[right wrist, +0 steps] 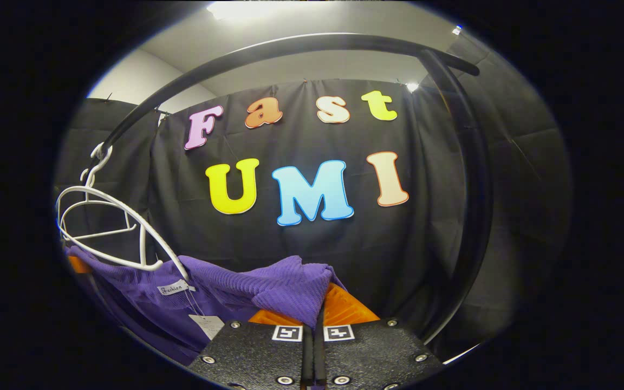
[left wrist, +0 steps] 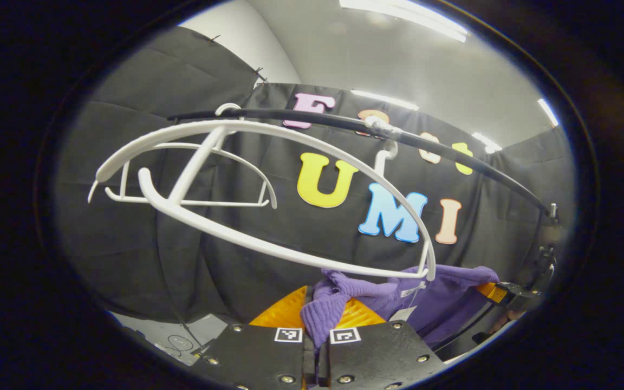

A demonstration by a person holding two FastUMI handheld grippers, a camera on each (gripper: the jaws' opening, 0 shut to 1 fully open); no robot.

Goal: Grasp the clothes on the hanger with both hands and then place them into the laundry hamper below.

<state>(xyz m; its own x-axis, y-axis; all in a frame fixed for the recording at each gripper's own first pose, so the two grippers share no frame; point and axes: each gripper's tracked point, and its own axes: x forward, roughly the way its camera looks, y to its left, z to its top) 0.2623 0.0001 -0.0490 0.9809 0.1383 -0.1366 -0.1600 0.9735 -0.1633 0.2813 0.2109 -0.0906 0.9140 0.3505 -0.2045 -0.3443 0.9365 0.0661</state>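
Note:
A purple knitted garment [left wrist: 431,303] stretches between both grippers, below the white hangers. In the left gripper view, my left gripper [left wrist: 317,325] is shut on a bunched fold of it, and the cloth runs right to the right gripper [left wrist: 499,292] at the far edge. In the right gripper view, my right gripper [right wrist: 320,311] is shut on another fold of the garment [right wrist: 285,287]. The front white hanger [left wrist: 268,244] hangs tilted from the rail, its lower end close to the collar label [left wrist: 412,292]; I cannot tell whether they touch. The same hanger [right wrist: 128,216] sits at left.
A black clothes rail [left wrist: 453,151] runs overhead, with a second bare white hanger [left wrist: 182,203] behind the first. In the right gripper view the rail [right wrist: 290,46] arches above and its upright post [right wrist: 474,189] stands close on the right. A paper tag [right wrist: 208,325] dangles from the garment.

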